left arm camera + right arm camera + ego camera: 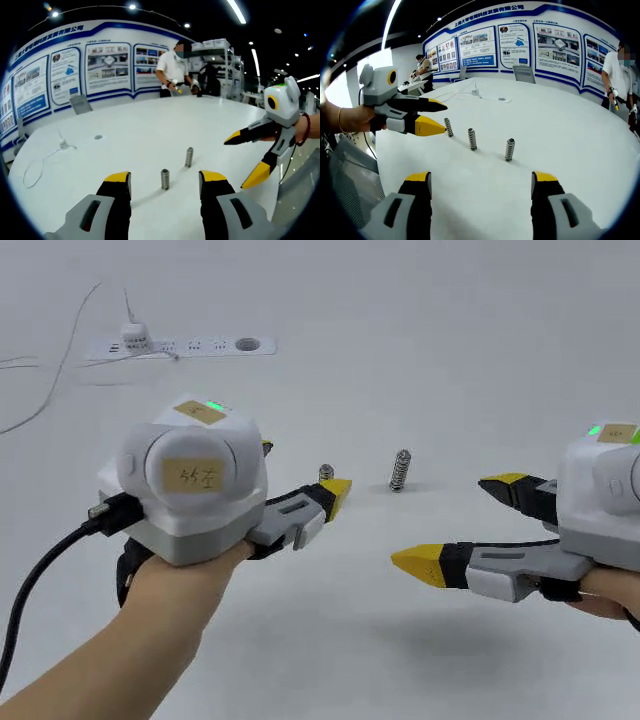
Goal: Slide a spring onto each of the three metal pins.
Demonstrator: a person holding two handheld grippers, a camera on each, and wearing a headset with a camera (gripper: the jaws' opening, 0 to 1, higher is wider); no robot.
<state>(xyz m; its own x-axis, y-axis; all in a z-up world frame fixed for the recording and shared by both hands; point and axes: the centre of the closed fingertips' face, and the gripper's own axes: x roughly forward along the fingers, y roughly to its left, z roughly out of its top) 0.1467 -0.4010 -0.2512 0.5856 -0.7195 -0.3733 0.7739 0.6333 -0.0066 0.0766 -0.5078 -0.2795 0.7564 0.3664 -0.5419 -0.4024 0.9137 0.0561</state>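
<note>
White, yellow-tipped right gripper; possibly red wristband.

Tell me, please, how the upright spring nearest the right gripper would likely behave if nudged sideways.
The spring stands tall and narrow on the table, so it would probably tip unless something inside anchors it. Its open coils suggest it is light and flexes under pressure. Being round, it may roll once down.
</note>
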